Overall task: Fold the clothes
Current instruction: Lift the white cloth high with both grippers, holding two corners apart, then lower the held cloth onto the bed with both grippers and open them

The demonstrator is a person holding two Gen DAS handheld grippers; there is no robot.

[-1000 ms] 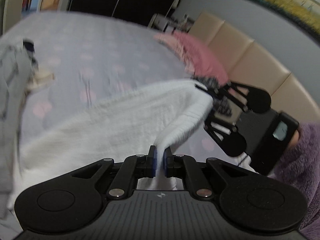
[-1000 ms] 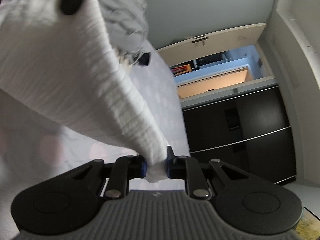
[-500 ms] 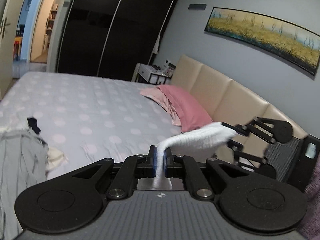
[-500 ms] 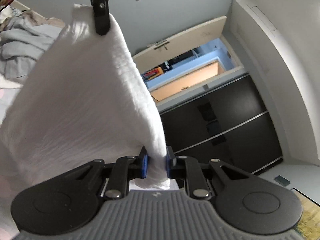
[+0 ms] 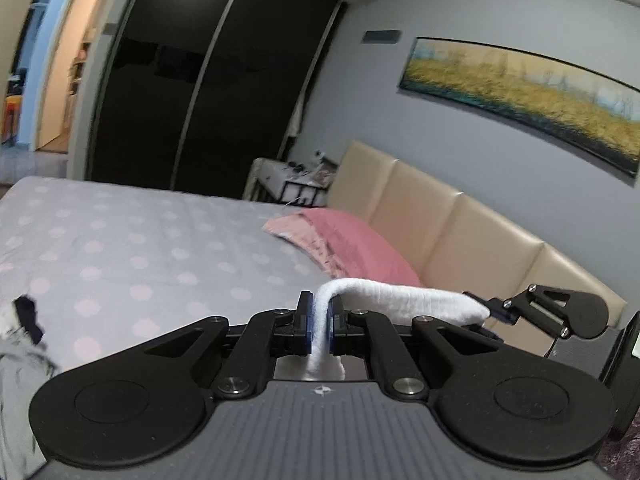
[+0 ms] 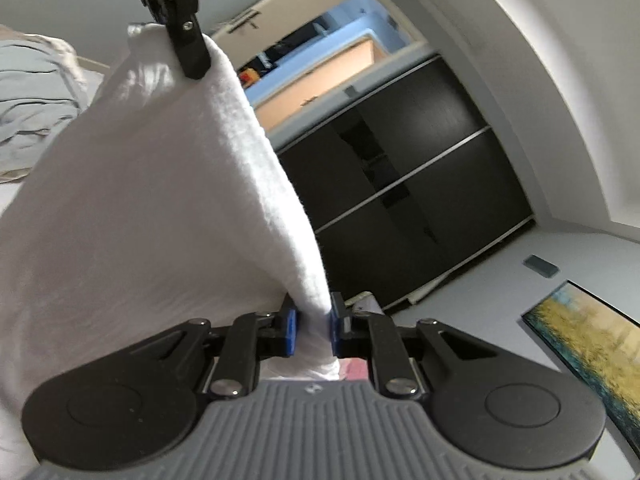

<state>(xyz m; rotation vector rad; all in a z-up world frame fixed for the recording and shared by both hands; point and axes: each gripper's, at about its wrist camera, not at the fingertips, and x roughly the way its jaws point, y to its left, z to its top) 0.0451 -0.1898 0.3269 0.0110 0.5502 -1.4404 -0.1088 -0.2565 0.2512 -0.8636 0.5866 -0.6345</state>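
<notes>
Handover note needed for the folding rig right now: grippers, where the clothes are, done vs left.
Left gripper: shut on one corner of the white garment.
Right gripper: clamped on another corner, jaws closing a little tighter on the cloth.
The garment hangs in the air, stretched between the two grippers above the dotted bed.
A grey clothes pile lies at the left edge of the bed, not folded.
Done: white garment picked up by two corners.
Left: lay it flat, fold it, then take on the pile.
</notes>
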